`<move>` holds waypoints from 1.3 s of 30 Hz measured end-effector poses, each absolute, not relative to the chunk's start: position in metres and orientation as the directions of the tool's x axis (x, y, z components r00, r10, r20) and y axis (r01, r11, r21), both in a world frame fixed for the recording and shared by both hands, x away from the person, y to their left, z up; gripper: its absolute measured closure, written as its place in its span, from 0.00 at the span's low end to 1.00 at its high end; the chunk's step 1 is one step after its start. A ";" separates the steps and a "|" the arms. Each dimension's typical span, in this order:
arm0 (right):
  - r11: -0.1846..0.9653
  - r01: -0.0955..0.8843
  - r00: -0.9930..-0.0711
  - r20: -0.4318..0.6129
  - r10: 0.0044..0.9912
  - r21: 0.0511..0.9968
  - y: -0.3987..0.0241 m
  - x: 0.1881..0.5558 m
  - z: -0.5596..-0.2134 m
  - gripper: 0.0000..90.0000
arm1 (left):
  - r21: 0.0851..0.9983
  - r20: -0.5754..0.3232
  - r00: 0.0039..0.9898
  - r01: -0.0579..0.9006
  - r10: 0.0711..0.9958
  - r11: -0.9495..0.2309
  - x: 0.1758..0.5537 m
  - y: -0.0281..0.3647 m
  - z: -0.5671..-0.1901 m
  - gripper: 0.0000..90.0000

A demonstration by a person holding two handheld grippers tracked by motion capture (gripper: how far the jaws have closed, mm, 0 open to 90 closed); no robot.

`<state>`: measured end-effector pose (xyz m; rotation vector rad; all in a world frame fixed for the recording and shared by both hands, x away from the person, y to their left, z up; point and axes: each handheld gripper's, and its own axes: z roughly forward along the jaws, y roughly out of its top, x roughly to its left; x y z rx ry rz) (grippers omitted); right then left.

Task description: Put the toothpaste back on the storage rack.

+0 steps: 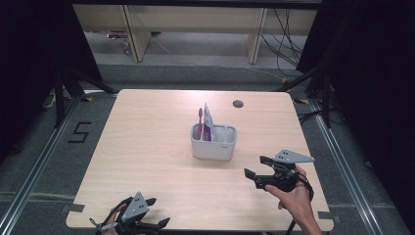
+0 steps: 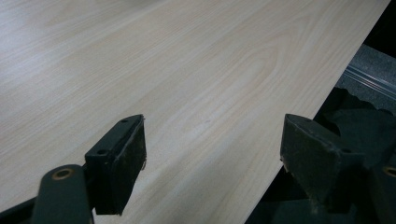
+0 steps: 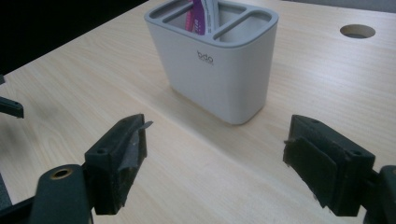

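A white divided holder (image 1: 214, 142) stands upright at the middle of the wooden table (image 1: 147, 147). A pink toothbrush (image 1: 199, 121) and a pink-and-white tube (image 1: 208, 122) stick up out of its left compartments. My right gripper (image 1: 254, 165) is held in a hand to the right of the holder and nearer the front, open and empty, jaws pointing left. In the right gripper view the holder (image 3: 219, 70) stands just beyond the open right gripper (image 3: 215, 154), with the tube (image 3: 201, 10) showing at its rim. My left gripper (image 1: 159, 210) is open at the front left edge, and the left gripper (image 2: 212, 154) hangs over bare wood.
A round cable hole (image 1: 238, 104) lies behind the holder near the far edge, and the same cable hole (image 3: 357, 31) shows at top right in the right gripper view. The table's front edge (image 2: 299, 130) runs under the left gripper's right jaw. Dark floor and metal rails surround the table.
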<state>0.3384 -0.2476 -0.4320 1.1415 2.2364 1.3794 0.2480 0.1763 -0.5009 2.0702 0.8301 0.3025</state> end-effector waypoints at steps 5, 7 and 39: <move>0.219 0.501 -0.643 0.191 0.742 0.837 -0.249 0.333 -0.439 0.23 | 0.792 -0.077 0.753 0.445 0.654 -0.419 0.248 0.177 -0.500 0.25; 0.218 0.506 -0.640 0.194 0.743 0.834 -0.250 0.332 -0.442 0.23 | 0.790 -0.081 0.755 0.446 0.650 -0.420 0.248 0.177 -0.501 0.25; 0.223 0.546 -0.629 0.220 0.746 0.807 -0.272 0.295 -0.478 0.23 | 0.797 -0.093 0.749 0.451 0.656 -0.403 0.248 0.176 -0.501 0.25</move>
